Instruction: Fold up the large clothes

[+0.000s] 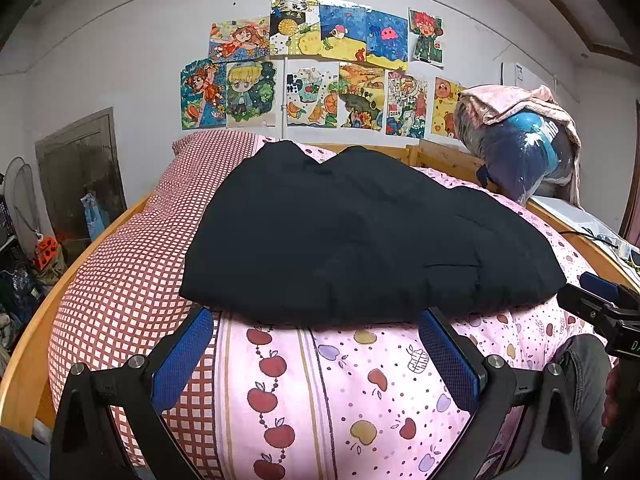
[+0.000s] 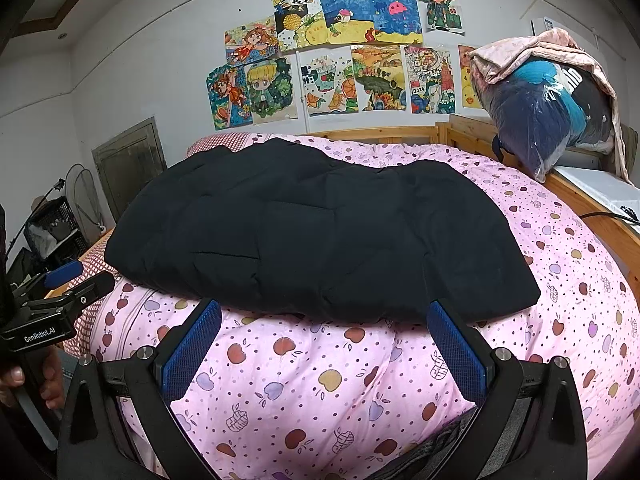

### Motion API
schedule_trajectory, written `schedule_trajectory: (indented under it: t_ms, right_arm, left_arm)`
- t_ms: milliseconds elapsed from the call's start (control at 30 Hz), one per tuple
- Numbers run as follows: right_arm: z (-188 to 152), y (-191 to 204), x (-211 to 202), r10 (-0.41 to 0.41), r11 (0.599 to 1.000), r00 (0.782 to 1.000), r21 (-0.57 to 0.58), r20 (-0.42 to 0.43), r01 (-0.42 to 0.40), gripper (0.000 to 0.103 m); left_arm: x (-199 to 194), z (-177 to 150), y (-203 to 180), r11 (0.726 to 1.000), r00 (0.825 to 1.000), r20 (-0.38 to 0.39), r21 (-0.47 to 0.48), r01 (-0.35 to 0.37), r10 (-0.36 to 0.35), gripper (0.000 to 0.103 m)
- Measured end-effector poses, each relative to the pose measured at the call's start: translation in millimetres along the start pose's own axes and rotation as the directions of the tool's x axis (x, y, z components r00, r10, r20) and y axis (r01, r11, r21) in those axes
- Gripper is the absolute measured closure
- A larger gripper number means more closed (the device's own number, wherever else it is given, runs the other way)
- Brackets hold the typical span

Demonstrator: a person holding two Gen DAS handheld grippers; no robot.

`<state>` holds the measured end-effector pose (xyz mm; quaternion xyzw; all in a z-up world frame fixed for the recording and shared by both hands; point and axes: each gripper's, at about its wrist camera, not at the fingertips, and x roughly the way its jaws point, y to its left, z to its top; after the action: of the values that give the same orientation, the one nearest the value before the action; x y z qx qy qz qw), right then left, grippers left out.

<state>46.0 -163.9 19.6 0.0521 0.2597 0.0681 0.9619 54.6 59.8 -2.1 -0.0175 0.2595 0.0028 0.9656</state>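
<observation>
Black quilted padded garment (image 1: pixel 360 236), shown lying flat on the pink apple-print quilt (image 1: pixel 360 392) of a wooden-framed bed (image 1: pixel 24 368), directly ahead of both grippers. In both wrist views its near edge runs side to side just beyond the fingertips, so the long axis of the garment lies across the line of approach rather than along it. The far edge, with two humps, points toward the wall of coloured drawings (image 1: pixel 316 68).

Left gripper (image 1: pixel 316 322): jaws spread wide, blue pads (image 1: pixel 182 360) empty, tips near the near hem toward its left half and not clearly touching it. Right gripper (image 2: pixel 324 312): likewise wide open and holding nothing, tips close to the near hem toward its right half. Each gripper appears at the edge of the other's view, confirming that they stand side by side along the same edge.

Judgement: neither gripper is markedly nearer; each is placed to take its own end of the near hem and carry it away toward the far edge. A red-checked sheet (image 1: pixel 128 256) lies left of the quilt, partly under the garment.
</observation>
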Motion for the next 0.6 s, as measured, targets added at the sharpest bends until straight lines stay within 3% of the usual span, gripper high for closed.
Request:
schedule_trajectory:
  t_ms: [600]
  right_arm:
    - [0.5, -0.4, -0.1, 0.000, 1.000, 1.000, 0.001, 0.000, 0.000, 0.002]
  left_arm:
    - [-0.1, 0.2, -0.9, 1.000, 1.000, 0.000, -0.001, 0.001, -0.001, 0.000]
